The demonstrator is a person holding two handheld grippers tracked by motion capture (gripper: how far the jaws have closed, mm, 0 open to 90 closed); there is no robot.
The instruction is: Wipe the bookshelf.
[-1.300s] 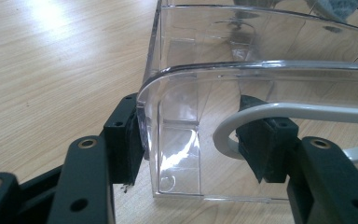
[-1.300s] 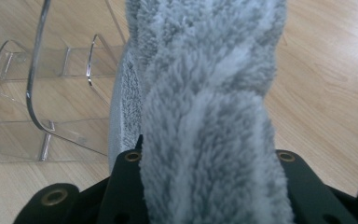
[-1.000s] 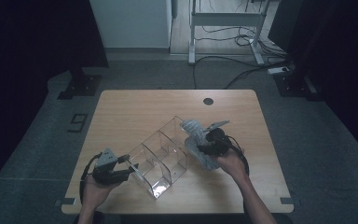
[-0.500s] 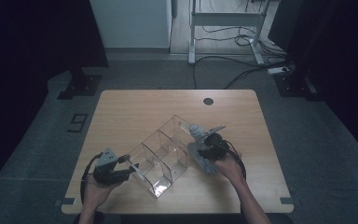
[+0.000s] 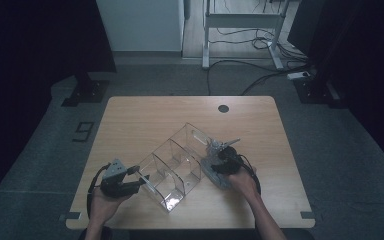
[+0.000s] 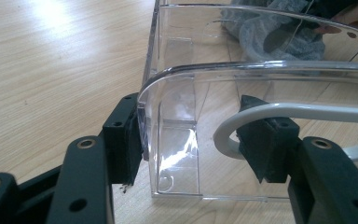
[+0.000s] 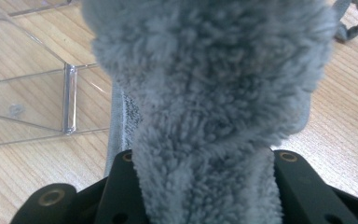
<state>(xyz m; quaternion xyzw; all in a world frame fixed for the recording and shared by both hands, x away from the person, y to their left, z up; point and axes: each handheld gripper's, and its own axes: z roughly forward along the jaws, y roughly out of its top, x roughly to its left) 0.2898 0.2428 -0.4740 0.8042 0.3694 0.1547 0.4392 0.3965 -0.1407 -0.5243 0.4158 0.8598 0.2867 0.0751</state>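
Your left gripper (image 5: 139,179) clamps its fingers on the near-left wall of the clear organizer (image 5: 172,165); your right gripper (image 5: 216,162) grasps a grey fluffy cloth (image 7: 205,93) beside its right side, on the desk (image 5: 145,120).

Wooden table (image 5: 145,120): pale top, rounded corners. Round dark grommet hole (image 5: 223,108) at its 12 o'clock edge, slightly right of centre. Grey floor (image 5: 40,165) around it, marked with a digit 9 (image 5: 83,131) at 9 o'clock. Metal desk frame (image 5: 242,20) and loose cables (image 5: 260,75) at 1 o'clock.
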